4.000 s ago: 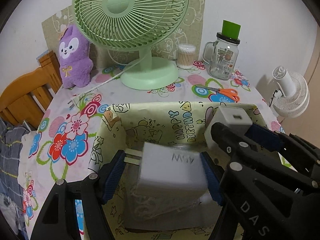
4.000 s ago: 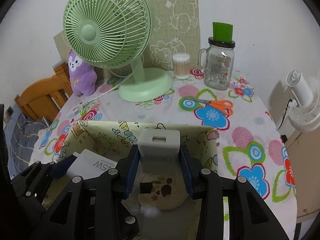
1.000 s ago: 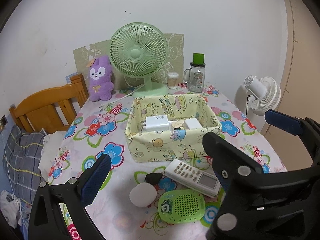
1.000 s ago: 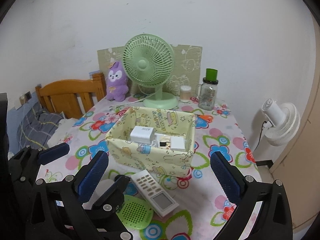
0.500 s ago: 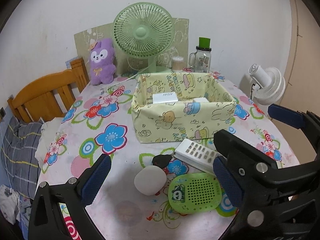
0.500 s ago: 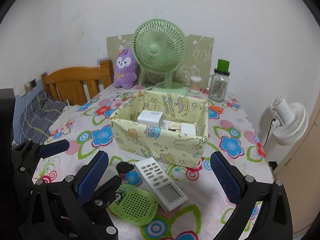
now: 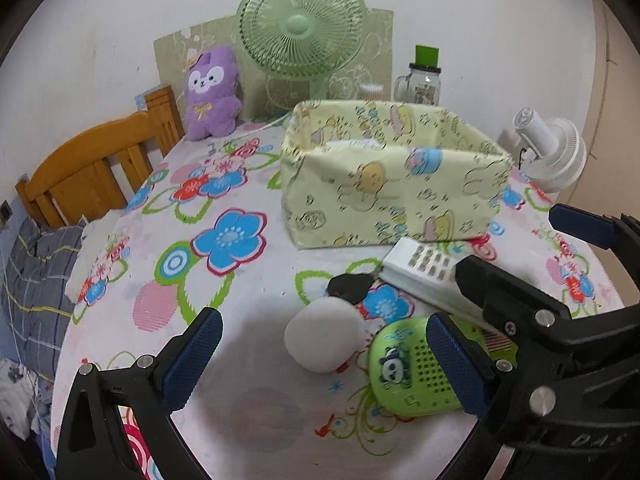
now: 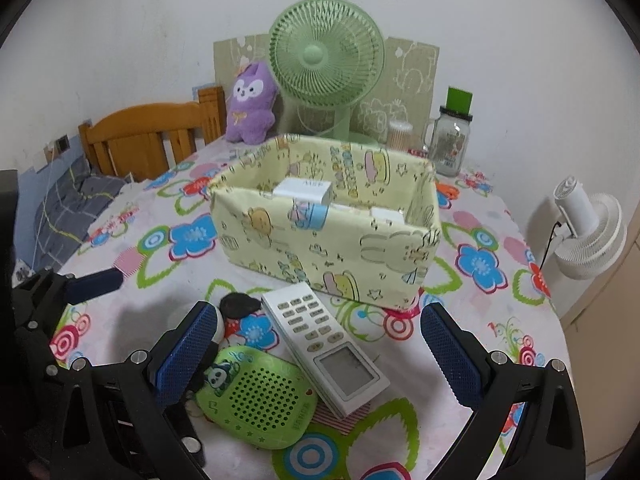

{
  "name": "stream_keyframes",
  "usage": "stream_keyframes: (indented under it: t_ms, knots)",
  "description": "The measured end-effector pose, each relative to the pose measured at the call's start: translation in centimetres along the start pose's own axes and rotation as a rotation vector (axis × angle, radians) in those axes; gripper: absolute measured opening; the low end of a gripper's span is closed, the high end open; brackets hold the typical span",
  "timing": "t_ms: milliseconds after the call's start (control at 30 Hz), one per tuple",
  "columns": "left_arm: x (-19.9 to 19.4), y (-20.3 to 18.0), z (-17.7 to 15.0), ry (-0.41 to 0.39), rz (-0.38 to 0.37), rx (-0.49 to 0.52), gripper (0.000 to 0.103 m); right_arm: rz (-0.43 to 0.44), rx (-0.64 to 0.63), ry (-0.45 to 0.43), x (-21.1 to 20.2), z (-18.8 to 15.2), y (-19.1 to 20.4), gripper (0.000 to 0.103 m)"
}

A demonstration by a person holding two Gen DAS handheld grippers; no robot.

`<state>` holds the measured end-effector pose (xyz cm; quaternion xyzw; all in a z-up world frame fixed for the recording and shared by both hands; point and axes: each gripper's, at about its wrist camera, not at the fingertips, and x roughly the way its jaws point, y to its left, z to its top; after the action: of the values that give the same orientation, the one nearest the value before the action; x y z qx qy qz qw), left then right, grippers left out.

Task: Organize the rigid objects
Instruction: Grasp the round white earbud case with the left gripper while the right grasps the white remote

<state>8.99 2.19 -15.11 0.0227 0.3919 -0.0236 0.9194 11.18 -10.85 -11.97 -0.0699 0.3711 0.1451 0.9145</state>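
Box [image 8: 320, 236] has 2 white chargers [image 8: 305, 191] in; remote [image 8: 326, 338], green speaker [image 8: 256, 394], white puck [image 7: 322, 338] pending. My left tongs [image 7: 320, 364], right tongs [image 8: 316, 354] both agape, empty.

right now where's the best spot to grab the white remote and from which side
Grip the white remote across its narrow width, near the middle, where the keypad ends and the screen begins. It lies flat, with its long axis angled toward the fabric box, so the right gripper, open above it, should probably come straight down with its fingers straddling the long edges. The green speaker crowds its left edge.
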Motion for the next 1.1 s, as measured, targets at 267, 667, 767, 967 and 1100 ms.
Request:
stream_keyframes:
  t_ms: [267,667,767,967,1100]
  knots:
    - [2.1,0.7,-0.8,0.048,0.013,-0.016,0.103,0.006,0.001,0.056,2.6,-0.8,0.0,0.103]
    - [4.5,1.2,-0.8,0.09,0.04,-0.024,0.102,0.019,0.025,0.111,5.2,-1.1,-0.4,0.103]
    - [4.7,1.3,-0.7,0.078,0.091,-0.015,0.1,0.026,0.036,0.131,6.0,-1.0,-0.3,0.103]
    - [5.3,1.7,-1.0,0.09,0.079,-0.042,0.089,0.039,0.035,0.156,6.9,-1.1,0.1,0.103]
    - [5.3,1.8,-1.1,0.099,0.018,-0.078,0.071,0.044,0.068,0.169,7.3,-1.2,-0.3,0.103]
